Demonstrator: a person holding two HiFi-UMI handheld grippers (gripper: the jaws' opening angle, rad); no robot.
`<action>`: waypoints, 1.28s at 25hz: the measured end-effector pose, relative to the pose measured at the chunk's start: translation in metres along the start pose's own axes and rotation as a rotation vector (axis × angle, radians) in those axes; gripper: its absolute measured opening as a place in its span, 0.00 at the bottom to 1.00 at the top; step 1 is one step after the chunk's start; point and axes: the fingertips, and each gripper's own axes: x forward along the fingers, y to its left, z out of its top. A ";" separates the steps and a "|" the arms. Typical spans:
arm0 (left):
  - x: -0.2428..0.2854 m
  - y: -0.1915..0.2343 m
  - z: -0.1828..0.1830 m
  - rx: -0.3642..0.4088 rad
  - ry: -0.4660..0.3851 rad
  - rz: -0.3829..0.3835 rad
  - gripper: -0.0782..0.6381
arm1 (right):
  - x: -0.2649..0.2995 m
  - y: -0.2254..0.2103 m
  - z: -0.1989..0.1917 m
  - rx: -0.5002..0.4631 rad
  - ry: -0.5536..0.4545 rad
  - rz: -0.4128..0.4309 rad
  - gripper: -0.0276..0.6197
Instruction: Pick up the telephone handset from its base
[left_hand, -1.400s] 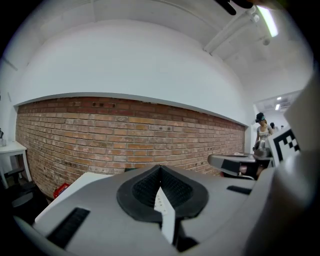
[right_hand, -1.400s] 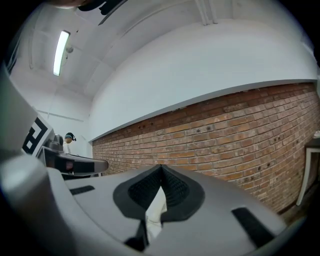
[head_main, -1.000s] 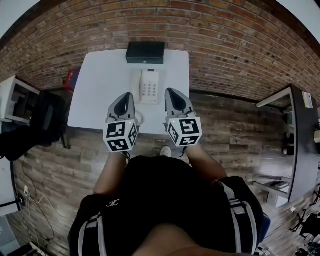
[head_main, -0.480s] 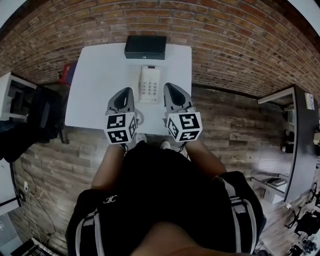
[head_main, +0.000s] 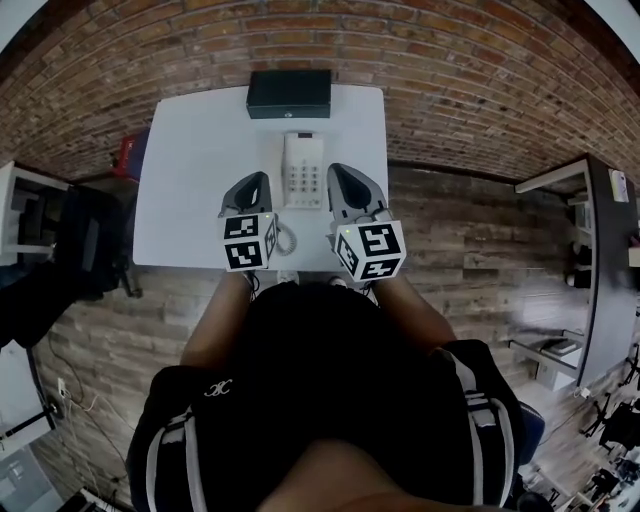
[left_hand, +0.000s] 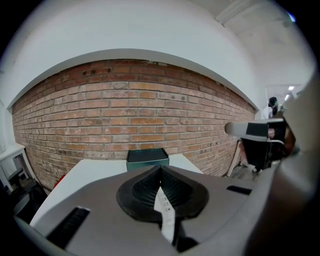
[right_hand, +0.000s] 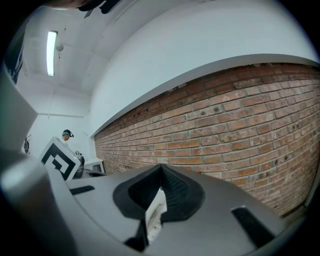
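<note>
Left gripper (head_main: 258, 177) jaws: clenched, tips together, nothing gripped. In the left gripper view only a white sliver of the phone shows through the hollow behind the tips.

Right gripper (head_main: 337, 170) jaws: tips meet as well, nothing held. The same white sliver shows behind them.

Change over the last second: both grippers have pushed forward over the near edge of the bench (head_main: 195, 190). The left has come further and dipped its nose lower. A second ago the tips were level with the phone's near end. Now they flank its body, left tip just beside its left edge, right tip just beside its right.

Meaning for the task (judgement): this is still the approach. No jaw is on the handset (head_main: 290, 170), and with both pairs closed, one must open before any grasp. The left looks the better placed.

Handset: white, long and narrow. I take it to be the plain strip along the left of the base (head_main: 310, 150), beside the keypad, though it is too small to separate cleanly. It lies seated, flat, pointing away from the person. A coiled cord (head_main: 286, 240) trails off the near end toward the bench edge. A dark box (head_main: 290, 93) sits beyond the phone, apart from it.
</note>
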 end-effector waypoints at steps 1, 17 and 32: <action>0.005 0.001 -0.004 -0.002 0.014 -0.006 0.11 | 0.001 -0.003 0.000 -0.001 0.002 -0.010 0.04; 0.081 0.016 -0.062 -0.075 0.224 -0.059 0.33 | -0.005 -0.041 -0.007 0.000 0.047 -0.156 0.04; 0.137 0.026 -0.097 -0.087 0.383 -0.042 0.39 | -0.018 -0.059 -0.012 0.017 0.066 -0.250 0.04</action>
